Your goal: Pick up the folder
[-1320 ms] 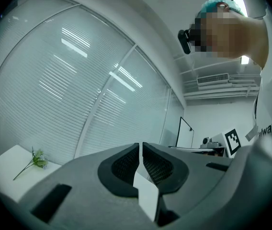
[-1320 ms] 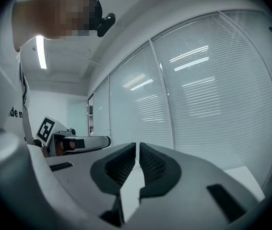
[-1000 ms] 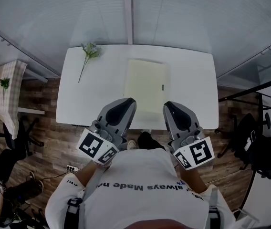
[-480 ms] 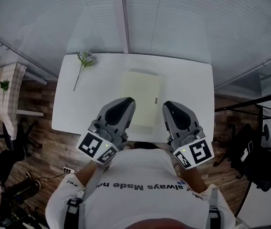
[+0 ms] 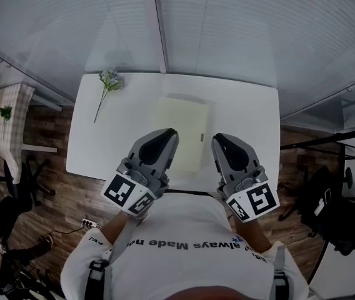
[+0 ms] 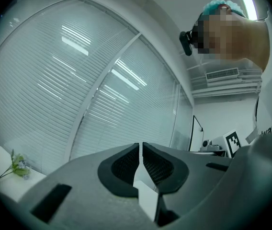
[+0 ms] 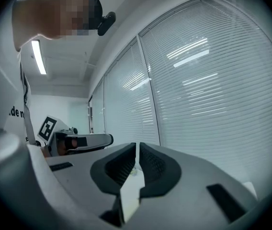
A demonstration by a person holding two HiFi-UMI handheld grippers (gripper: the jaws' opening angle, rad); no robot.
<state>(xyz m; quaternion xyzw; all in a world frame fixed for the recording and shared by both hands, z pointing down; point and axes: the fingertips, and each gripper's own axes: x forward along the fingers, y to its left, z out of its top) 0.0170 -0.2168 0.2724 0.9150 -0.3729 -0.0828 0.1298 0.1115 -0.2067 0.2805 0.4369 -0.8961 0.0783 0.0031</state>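
A pale yellow-green folder (image 5: pixel 184 130) lies flat on the white table (image 5: pixel 246 111), near its middle. In the head view my left gripper (image 5: pixel 165 136) is held level over the table's near edge, its tip above the folder's near left corner. My right gripper (image 5: pixel 218 142) hangs beside the folder's near right corner. Both are shut with nothing between the jaws. In the left gripper view the left gripper (image 6: pixel 141 150) shows closed pads against the blinds. In the right gripper view the right gripper (image 7: pixel 137 150) looks the same. The folder is hidden in both gripper views.
A flower sprig (image 5: pixel 107 83) lies at the table's far left corner; it also shows as a flower sprig (image 6: pixel 17 166) in the left gripper view. White blinds (image 5: pixel 227 30) stand behind the table. A small checked table (image 5: pixel 5 117) is at the left and dark chairs (image 5: pixel 340 211) at the right.
The table and folder have drawn closer under both grippers, which moved forward together over the near edge. Both stay shut.
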